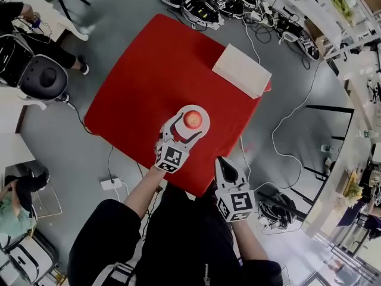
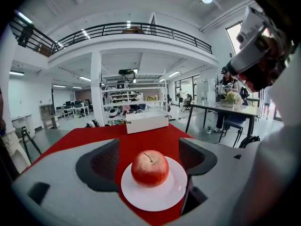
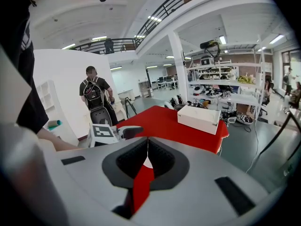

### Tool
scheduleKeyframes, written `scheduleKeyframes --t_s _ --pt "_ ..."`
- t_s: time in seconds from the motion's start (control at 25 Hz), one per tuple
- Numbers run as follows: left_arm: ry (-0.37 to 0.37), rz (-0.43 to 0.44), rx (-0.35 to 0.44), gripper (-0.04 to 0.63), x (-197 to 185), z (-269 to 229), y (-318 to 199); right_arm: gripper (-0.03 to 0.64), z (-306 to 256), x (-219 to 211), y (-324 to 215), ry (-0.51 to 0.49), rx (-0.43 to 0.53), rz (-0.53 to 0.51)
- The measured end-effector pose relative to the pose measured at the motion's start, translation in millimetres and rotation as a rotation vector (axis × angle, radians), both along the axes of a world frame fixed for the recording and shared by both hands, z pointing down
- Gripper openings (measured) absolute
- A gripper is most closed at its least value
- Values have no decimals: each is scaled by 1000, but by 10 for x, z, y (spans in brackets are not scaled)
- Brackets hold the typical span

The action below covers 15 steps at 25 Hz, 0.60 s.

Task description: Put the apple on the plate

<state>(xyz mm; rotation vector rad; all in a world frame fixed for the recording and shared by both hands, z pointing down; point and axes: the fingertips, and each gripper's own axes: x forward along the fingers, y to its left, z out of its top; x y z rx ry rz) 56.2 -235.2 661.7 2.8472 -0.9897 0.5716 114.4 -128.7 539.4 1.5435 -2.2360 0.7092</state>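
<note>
left fingers (image 2: 101, 166) spread, apple (image 2: 149, 167) on white plate (image 2: 160, 199), right fingers (image 3: 164, 161) together

The red table (image 1: 143, 70) is lying mostly bare, leaving wide passage left of and beyond the plate (image 2: 157, 197). Only the white box (image 1: 241, 70) is standing at the far right corner, seemingly well apart from the plate.

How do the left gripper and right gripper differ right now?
The left gripper has fingers wide apart; the right gripper has them meeting at the tips. The left gripper flanks the apple on the plate without touching; the right gripper holds nothing. Both point toward the red table.
</note>
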Motion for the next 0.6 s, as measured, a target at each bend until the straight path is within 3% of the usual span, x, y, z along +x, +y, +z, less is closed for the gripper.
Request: scheduleKeyframes --t_s 0.24,0.32,0.4,0.48,0.6 --pt "121 -29 64 371 -318 -901 331 11 -246 -32 -53 -11 99 9" --pt "152 -33 72 283 -448 -1117 476 11 -319 -75 -48 -17 127 6" --pt "160 -38 89 115 -571 -1284 619 11 -392 -119 -28 -19 153 2" --pt "150 -46 102 22 -676 -1400 732 11 -461 -158 -10 -16 176 -1" --pt "149 -46 101 6 -778 -1531 870 11 -536 -224 35 -11 209 -7"
